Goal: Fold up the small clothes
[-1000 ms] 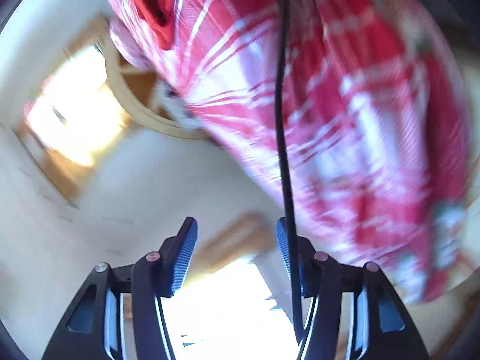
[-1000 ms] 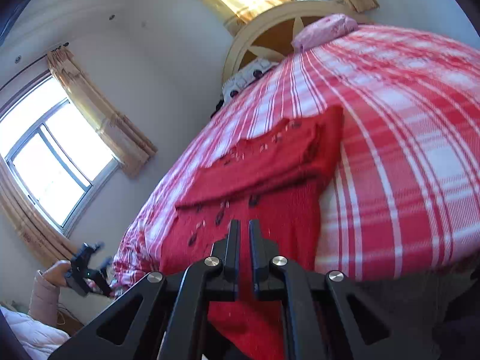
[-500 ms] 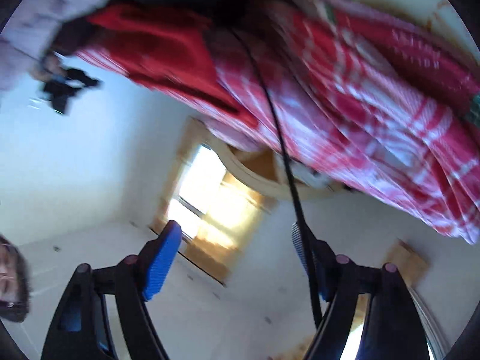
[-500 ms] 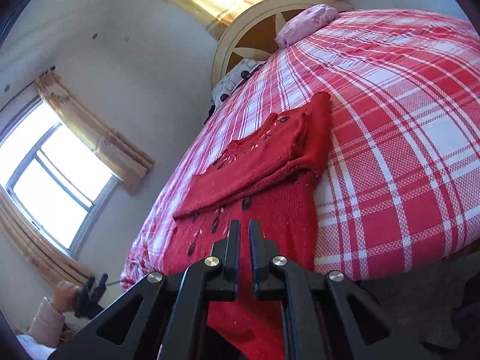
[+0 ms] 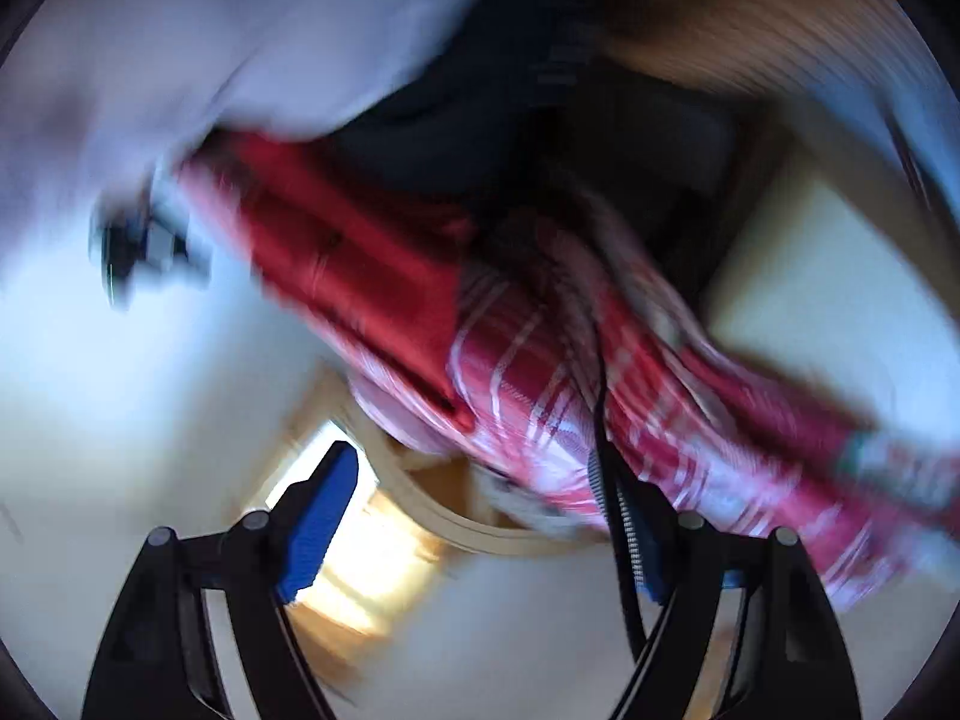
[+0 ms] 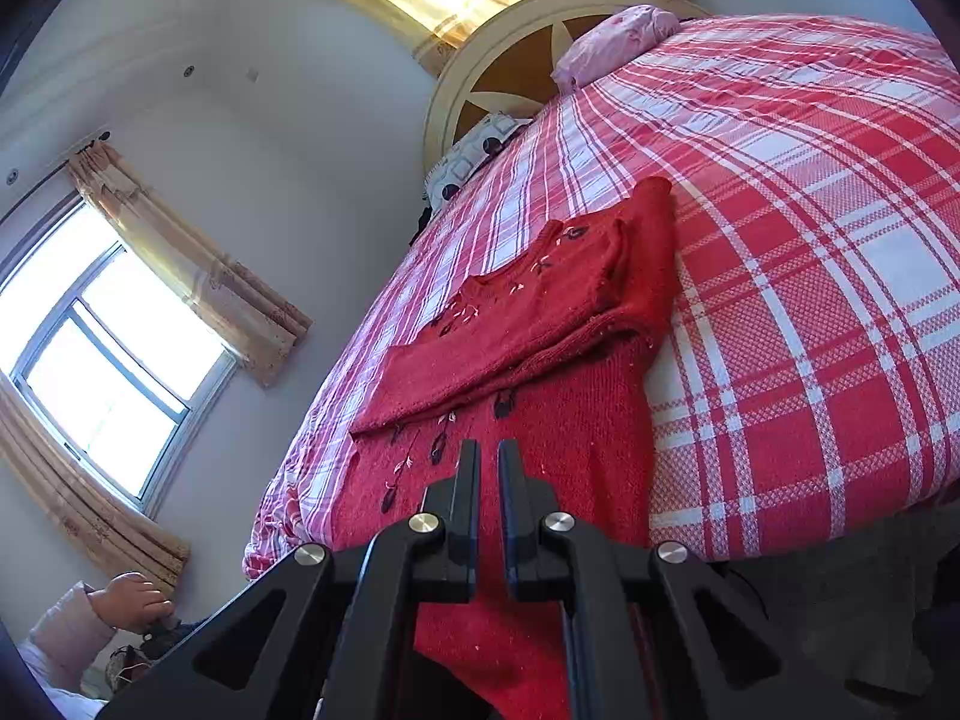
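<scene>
1. The red knitted sweater (image 6: 540,360) is lying on the red-and-white checked bedspread (image 6: 810,300) of the bed, its upper part folded down over its body; the lower hem is hanging over the near edge of the bed.
2. The right tongs (image 6: 489,450) are hovering low over the sweater's lower part, clenched with only a thin slit between the jaws; nothing is showing between them.
3. The left tongs (image 5: 474,516) are standing released, their jaws having just been opening, with nothing between the blue pads (image 5: 318,528); a black cable (image 5: 606,480) is running past the right-hand finger.
4. The left wrist view is heavily blurred and tilted; the sweater (image 5: 360,276) and bedspread (image 5: 630,420) are showing there as a red streak well apart from the left tongs.
5. In the right wrist view a hand (image 6: 129,600) with a pale sleeve is showing at the lower left corner; two pillows (image 6: 612,42) are lying by the round headboard (image 6: 480,84).
</scene>
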`<act>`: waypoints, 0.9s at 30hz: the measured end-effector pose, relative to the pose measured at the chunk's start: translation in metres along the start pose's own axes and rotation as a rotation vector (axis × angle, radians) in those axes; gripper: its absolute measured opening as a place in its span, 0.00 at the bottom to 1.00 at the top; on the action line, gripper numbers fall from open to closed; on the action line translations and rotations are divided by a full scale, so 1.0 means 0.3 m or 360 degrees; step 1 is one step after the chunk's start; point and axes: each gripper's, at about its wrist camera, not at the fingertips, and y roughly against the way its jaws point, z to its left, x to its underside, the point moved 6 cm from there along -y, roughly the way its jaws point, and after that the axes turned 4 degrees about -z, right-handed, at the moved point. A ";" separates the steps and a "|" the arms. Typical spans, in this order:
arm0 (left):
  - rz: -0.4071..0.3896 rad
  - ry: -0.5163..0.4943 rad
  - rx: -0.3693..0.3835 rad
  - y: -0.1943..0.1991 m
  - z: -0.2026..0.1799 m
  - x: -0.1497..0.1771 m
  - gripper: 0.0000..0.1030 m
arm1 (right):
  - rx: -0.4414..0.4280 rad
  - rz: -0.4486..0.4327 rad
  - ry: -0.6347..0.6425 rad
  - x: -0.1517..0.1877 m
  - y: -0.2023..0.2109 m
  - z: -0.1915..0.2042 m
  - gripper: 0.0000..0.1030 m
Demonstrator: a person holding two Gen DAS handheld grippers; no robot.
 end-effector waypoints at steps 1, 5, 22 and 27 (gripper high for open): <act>0.0038 0.0176 0.0046 -0.017 0.038 0.000 0.80 | 0.0001 0.0007 -0.0006 0.003 0.000 -0.003 0.06; 0.0196 0.1578 0.0463 -0.162 0.346 0.076 0.80 | 0.0033 0.0012 -0.0009 0.009 0.016 -0.015 0.06; 0.1003 0.3065 -0.0117 -0.353 0.394 0.565 0.87 | -0.0045 0.0051 0.0042 0.046 0.016 0.042 0.06; 0.0578 0.3168 0.0292 -0.277 0.324 0.507 0.95 | -0.0008 0.0105 0.0046 0.070 0.025 0.012 0.06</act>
